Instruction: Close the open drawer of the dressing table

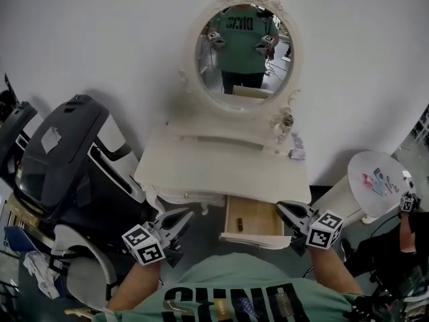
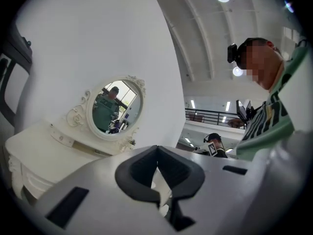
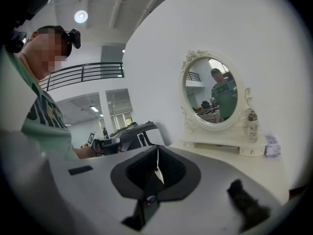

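Observation:
The white dressing table (image 1: 221, 163) with its oval mirror (image 1: 244, 52) stands against the wall. Its right-hand drawer (image 1: 251, 221) is pulled out, showing a brown wooden bottom. My left gripper (image 1: 182, 217) hovers left of the drawer, in front of the table's edge, jaws together and empty. My right gripper (image 1: 283, 210) is at the drawer's right front corner, also shut with nothing in it; whether it touches the drawer I cannot tell. The left gripper view shows closed tips (image 2: 157, 151) with the mirror (image 2: 115, 109) beyond. The right gripper view shows closed tips (image 3: 157, 153) and the tabletop (image 3: 244, 163).
A large dark padded chair (image 1: 67, 159) stands close on the left. A round white side table (image 1: 379, 176) with small items stands at the right. A small bottle (image 1: 287, 121) and a packet (image 1: 297, 151) rest on the dressing table's right side.

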Demonstrator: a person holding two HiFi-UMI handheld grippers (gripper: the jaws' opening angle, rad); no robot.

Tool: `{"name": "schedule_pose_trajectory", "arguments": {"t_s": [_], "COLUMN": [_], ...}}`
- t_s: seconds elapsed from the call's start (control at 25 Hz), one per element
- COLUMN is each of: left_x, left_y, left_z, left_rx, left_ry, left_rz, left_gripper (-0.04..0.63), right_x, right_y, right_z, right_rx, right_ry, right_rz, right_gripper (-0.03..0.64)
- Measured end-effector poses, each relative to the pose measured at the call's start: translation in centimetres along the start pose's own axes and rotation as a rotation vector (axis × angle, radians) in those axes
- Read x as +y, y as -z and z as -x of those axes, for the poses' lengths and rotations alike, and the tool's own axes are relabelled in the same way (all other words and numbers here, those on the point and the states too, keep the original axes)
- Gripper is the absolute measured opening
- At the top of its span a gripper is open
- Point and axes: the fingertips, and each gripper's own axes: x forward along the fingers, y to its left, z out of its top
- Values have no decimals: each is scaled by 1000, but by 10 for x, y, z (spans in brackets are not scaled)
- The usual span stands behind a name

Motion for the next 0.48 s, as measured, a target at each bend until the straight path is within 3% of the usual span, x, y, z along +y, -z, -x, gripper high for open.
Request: {"name": "schedule_pose_trajectory", "arguments": {"t_s": [0.48], "left_x": [-22], "left_y": [21], "left_z": [-60], "left_rx": [-93], "left_ry": [-314], "left_rz": [-33], "left_gripper": [9], "right_x": [-84], "right_y": [-10], "right_z": [-39], "right_rx": [112], "right_ry": [-371], "right_rz": [14], "right_gripper": [12]}}
